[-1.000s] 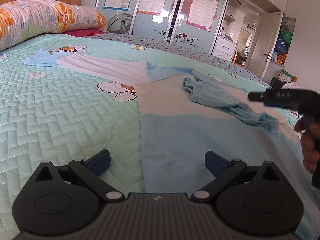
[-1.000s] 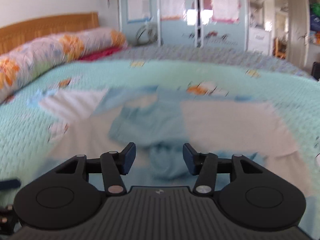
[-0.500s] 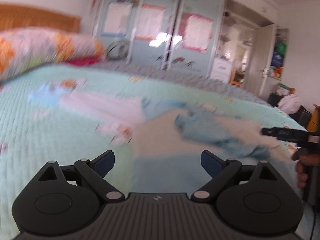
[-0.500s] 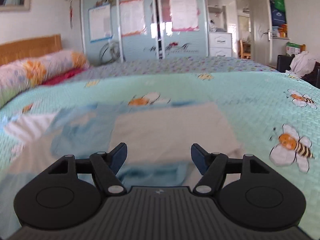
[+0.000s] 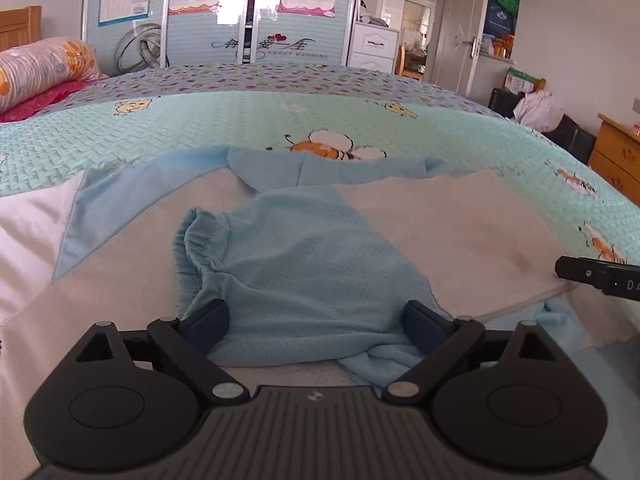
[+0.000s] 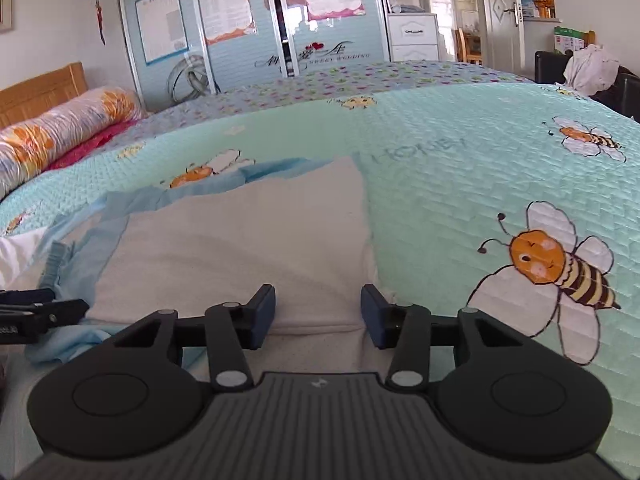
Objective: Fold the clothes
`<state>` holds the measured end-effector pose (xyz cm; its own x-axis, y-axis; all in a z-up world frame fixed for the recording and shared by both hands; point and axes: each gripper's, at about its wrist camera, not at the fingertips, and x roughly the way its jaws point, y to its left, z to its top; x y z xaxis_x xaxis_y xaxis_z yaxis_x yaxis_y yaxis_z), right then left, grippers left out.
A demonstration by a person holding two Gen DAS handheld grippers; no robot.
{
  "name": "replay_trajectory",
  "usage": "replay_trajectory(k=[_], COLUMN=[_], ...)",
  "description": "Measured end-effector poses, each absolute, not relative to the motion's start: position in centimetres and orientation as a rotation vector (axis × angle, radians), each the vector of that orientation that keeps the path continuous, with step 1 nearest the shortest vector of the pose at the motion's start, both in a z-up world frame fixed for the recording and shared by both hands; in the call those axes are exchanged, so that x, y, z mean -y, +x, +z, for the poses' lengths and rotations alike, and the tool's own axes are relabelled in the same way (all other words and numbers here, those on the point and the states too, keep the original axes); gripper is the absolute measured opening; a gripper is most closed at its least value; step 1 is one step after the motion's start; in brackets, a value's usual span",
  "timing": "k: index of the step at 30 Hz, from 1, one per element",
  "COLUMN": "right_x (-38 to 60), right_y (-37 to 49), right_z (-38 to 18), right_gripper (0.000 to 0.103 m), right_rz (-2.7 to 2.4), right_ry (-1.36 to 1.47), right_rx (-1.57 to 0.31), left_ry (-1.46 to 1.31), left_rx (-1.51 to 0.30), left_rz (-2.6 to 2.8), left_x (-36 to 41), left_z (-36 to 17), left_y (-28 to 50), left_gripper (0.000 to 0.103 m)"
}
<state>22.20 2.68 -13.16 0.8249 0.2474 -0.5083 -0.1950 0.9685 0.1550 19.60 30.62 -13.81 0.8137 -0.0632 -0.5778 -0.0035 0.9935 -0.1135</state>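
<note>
A garment of cream and light blue panels lies spread on the bed. Its light blue sleeve (image 5: pixel 304 264) is folded over the body. My left gripper (image 5: pixel 314 320) is open wide just over that sleeve, one pad at each side of it and neither pressing. My right gripper (image 6: pixel 319 310) hovers at the near hem of the cream panel (image 6: pixel 248 240). Its jaws are closing, the hem lies between them and the pads stand clear of the cloth. Each view catches the other gripper at its edge: the right gripper (image 5: pixel 600 276) and the left gripper (image 6: pixel 40 314).
The bed wears a mint quilted cover (image 6: pixel 460 168) with bee prints. A rolled floral quilt (image 6: pixel 60 132) lies at the headboard side. Beyond the bed stand wardrobe doors (image 5: pixel 240 12). A wooden cabinet (image 5: pixel 616 152) and a pile of clothes (image 5: pixel 538 108) are at the right.
My left gripper has swung right from the garment's lower body to the folded blue sleeve. My right gripper has moved right to the cream panel's hem, and its jaws have narrowed.
</note>
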Motion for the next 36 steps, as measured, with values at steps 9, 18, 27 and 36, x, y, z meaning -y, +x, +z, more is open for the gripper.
replay_trajectory(k=[9, 18, 27, 36], right_x=[-1.1, -1.3, -8.0, -6.8], right_y=[24.0, 17.4, 12.9, 13.5], right_z=[-13.7, -12.2, -12.5, -14.4], right_gripper=[0.059, 0.060, 0.081, 0.084], right_rz=[0.143, 0.115, 0.281, 0.298], right_ry=[0.167, 0.135, -0.256, -0.127], right_rx=[-0.592, -0.401, -0.521, -0.621], left_ry=[-0.102, -0.189, -0.309, -0.689], left_rx=[-0.652, -0.632, -0.554, -0.477], left_rz=[-0.012, -0.014, 0.173, 0.468], left_x=[-29.9, -30.3, -38.7, -55.6], left_z=[-13.2, -12.3, -9.8, -9.5], left_y=[19.9, 14.7, 6.4, 2.5], left_gripper=[0.096, 0.096, 0.096, 0.096])
